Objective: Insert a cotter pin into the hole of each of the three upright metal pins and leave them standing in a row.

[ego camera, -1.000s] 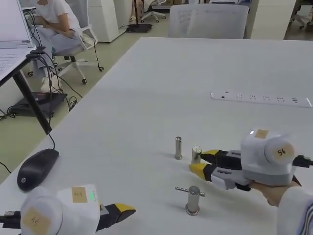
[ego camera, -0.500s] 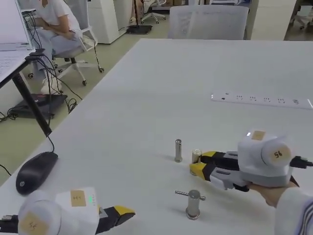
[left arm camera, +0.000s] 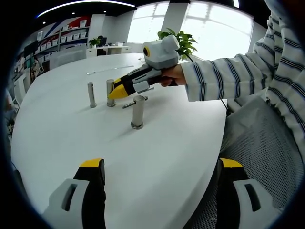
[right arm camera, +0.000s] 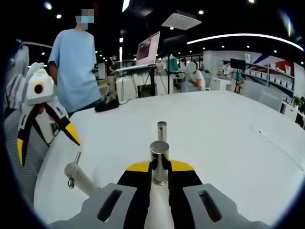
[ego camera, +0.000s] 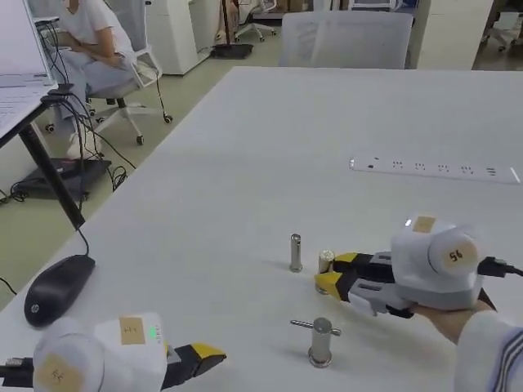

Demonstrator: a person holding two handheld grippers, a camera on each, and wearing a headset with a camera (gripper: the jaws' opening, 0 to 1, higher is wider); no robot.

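Between right gripper (right arm camera: 159,168) jaws, a shiny cylindrical pin (right arm camera: 159,150), seemingly clamped.

The right gripper (ego camera: 330,272) hides the base of the middle pin (ego camera: 327,258).

My head view is bright, evenly lit, shadows soft. Windows (left arm camera: 214,28) glare white atop my left gripper view; both gripper views warp toward their edges.

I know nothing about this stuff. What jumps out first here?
On the white table, the right tool clamps the middle pin of three upright ones; the nearest pin already carries a cotter pin through its top. The left tool hangs open over the table's near-left edge.
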